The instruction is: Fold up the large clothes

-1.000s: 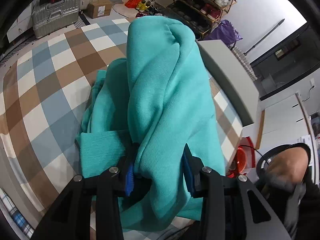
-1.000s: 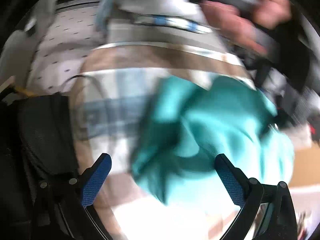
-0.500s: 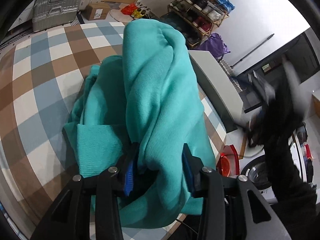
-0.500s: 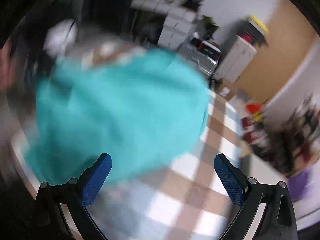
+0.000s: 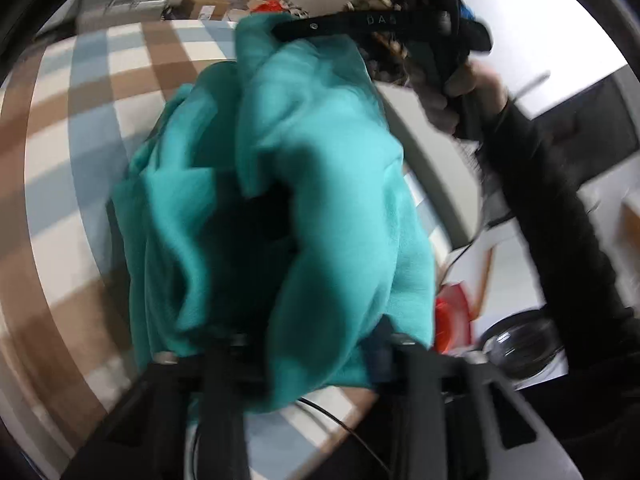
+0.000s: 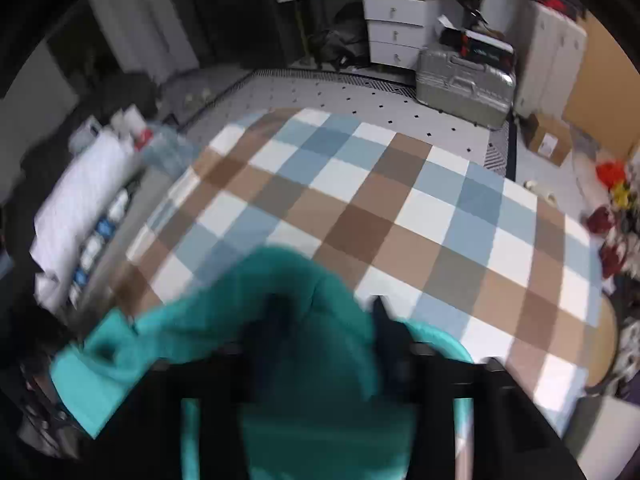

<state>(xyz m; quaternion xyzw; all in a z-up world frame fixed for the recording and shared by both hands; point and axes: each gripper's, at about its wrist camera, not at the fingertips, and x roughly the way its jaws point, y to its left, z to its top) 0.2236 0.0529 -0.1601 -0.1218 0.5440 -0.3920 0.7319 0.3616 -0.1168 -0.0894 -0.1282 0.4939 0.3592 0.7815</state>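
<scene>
A large teal garment [image 5: 320, 152] hangs bunched over the brown, blue and white checked tablecloth [image 5: 80, 160]. My left gripper [image 5: 308, 332] grips its lower end; its jaws are closing, with thick cloth pressed between them. In the left wrist view, one finger of my right gripper [image 5: 360, 26] lies across the garment's top edge, held by a person's hand [image 5: 460, 92]. The right wrist view shows the teal garment [image 6: 320, 360] filling the gap of my right gripper [image 6: 326, 316]. Those jaws are closing on it above the checked tablecloth [image 6: 400, 208].
A silver suitcase [image 6: 464, 80], white drawers [image 6: 396, 32] and a cardboard box [image 6: 548, 140] stand on the floor beyond the table. A grey slab [image 5: 432, 160] borders the table's right side, with a red object [image 5: 452, 312] below it. A black sleeve [image 5: 560, 220] crosses the right.
My right gripper swung across the table, rolled over, and closed from wide open onto the garment's far end. My left gripper drifted a little and tightened on the cloth.
</scene>
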